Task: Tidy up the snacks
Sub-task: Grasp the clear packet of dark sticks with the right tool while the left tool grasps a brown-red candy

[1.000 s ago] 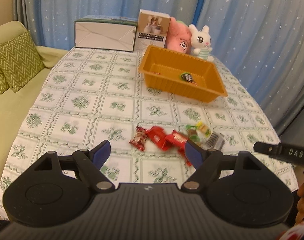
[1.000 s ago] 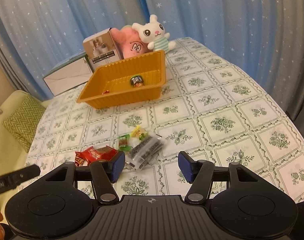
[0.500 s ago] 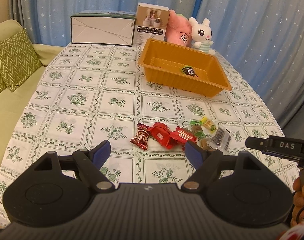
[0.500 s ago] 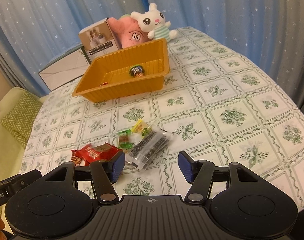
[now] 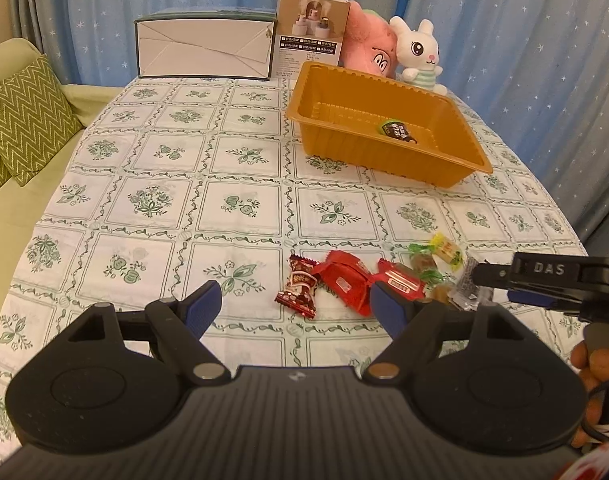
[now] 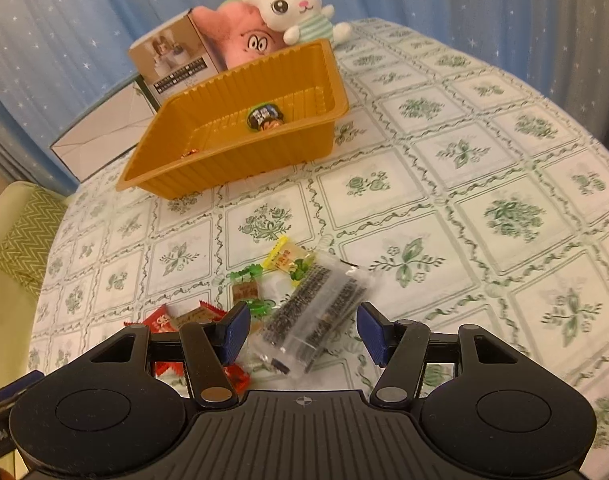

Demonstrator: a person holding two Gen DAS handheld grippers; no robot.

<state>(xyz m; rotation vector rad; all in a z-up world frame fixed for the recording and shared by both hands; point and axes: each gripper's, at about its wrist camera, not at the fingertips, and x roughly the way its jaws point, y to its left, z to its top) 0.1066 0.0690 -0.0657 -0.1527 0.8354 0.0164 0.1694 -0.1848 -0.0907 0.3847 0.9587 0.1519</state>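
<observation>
A pile of snacks lies on the tablecloth near the front edge: a dark red candy (image 5: 298,285), red packets (image 5: 344,280), green and yellow candies (image 5: 438,258) and a clear packet of dark sticks (image 6: 316,304). An orange tray (image 5: 424,160) farther back holds a green-black snack (image 5: 396,130), which also shows in the right wrist view (image 6: 264,117). My left gripper (image 5: 294,306) is open and empty just before the red candies. My right gripper (image 6: 302,330) is open and empty, its fingers on either side of the clear packet's near end.
A white box (image 5: 204,50), a brown carton (image 5: 312,34), a pink plush (image 5: 368,46) and a white rabbit plush (image 5: 418,54) stand at the table's back. A sofa with a green cushion (image 5: 24,120) lies to the left. Blue curtains surround the table.
Both grippers have moved forward and lower toward the snack pile. The right gripper's fingers now flank the clear packet. Both stay open.
</observation>
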